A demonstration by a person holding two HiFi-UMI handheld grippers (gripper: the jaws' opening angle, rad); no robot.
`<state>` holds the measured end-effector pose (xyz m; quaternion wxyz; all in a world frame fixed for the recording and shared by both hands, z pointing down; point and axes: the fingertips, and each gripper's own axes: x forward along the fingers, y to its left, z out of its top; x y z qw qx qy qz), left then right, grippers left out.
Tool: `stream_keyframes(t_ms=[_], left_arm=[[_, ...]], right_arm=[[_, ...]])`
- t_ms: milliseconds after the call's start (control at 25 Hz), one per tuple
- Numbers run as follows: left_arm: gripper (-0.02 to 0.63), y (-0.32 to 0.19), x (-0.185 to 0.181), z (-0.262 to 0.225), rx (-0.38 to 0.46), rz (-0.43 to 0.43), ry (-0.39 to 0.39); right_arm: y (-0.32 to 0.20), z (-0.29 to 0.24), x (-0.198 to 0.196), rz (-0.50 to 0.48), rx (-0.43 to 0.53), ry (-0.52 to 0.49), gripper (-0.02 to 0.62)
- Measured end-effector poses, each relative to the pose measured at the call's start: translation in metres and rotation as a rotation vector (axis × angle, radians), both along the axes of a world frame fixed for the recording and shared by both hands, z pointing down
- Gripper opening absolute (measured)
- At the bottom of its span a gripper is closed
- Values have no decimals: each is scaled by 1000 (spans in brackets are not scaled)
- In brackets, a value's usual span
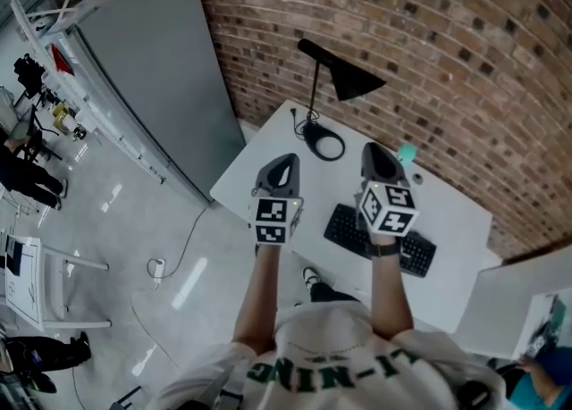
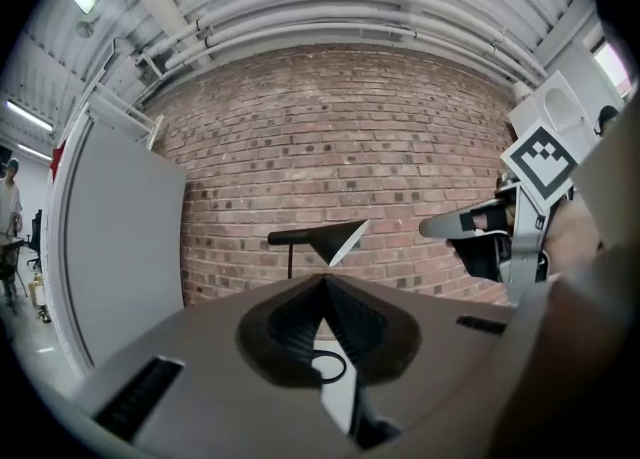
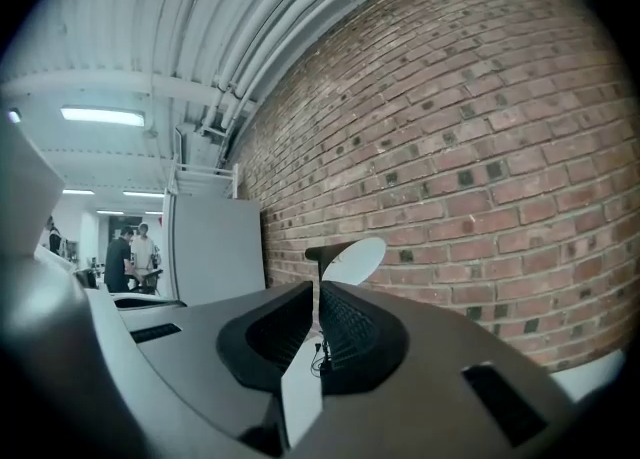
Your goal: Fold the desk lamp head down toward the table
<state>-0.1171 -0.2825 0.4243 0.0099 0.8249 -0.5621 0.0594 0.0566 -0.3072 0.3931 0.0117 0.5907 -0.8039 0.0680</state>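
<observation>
A black desk lamp stands at the back of the white table (image 1: 268, 167), close to the brick wall. Its cone head (image 1: 353, 80) hangs from a raised arm, and its ring base (image 1: 323, 143) lies flat. Both grippers hover over the table short of the lamp, apart from it. My left gripper (image 1: 284, 160) is shut and empty, and in the left gripper view its tips (image 2: 325, 277) meet just below the lamp head (image 2: 335, 239). My right gripper (image 1: 375, 149) is also shut with nothing held; the right gripper view shows its tips (image 3: 316, 287) under the lamp head (image 3: 352, 259).
A black keyboard (image 1: 411, 252) lies under my right forearm. A small teal object (image 1: 407, 154) sits near the wall on the right. A grey partition panel (image 1: 152, 69) stands left of the table. People stand far off at the left (image 3: 130, 252).
</observation>
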Motion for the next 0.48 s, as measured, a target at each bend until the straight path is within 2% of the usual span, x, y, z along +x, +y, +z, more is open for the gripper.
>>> stream_keyframes(t_ms=[120,480], left_arm=[[-2,-27,5,3,-9,15,-7],[-2,-80,40,7,-10,86,-29]], right_arm=[[-27,-9,2,3,21,-21,6],[-83,-3,7,-25,-13,-84,6]])
